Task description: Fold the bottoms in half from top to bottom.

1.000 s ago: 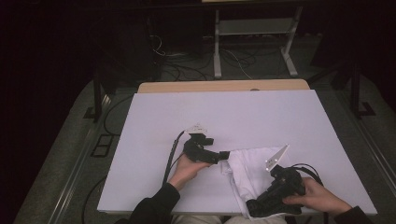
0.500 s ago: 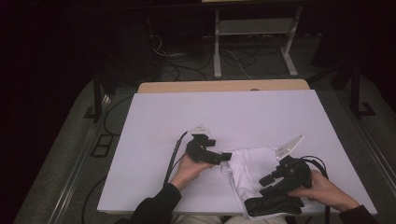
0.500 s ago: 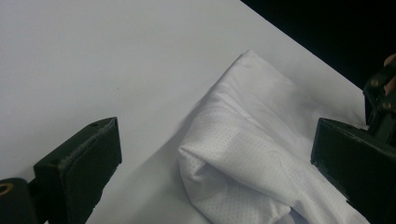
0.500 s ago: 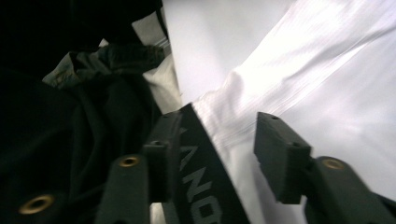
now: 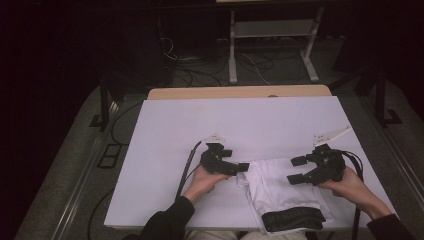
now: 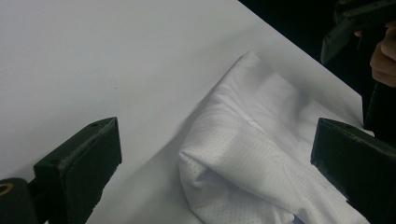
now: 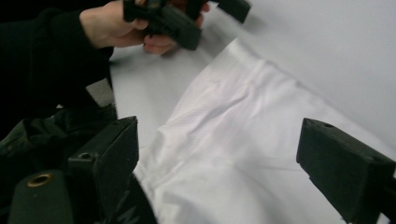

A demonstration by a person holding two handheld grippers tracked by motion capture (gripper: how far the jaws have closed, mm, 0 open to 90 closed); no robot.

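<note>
Near the front edge of the white table point(image 5: 165, 130), between the two hands, lies a folded white garment point(image 5: 277, 190) with a black elastic waistband point(image 5: 294, 219) at the end closest to the person. Just left of the garment, the left gripper point(image 5: 239, 168) rests low with its jaws spread wide and nothing between them; its tips sit beside the garment's far left corner, and from the high view I cannot tell whether they touch it. To the garment's right, the right gripper point(image 5: 298, 169) hangs above the cloth's right edge; its jaws have just been opening and now stand wide, with nothing clamped in them.

The left gripper view shows a finely perforated mesh fabric point(image 6: 243, 168), rolled over in a plump fold at the corner. It looks light, limp and a little slick, so it will probably sag and slide rather than keep its shape when lifted. The doubled corner fold or the thicker waistband would likely give the jaws the surest hold; a single thin layer could slip out.
</note>
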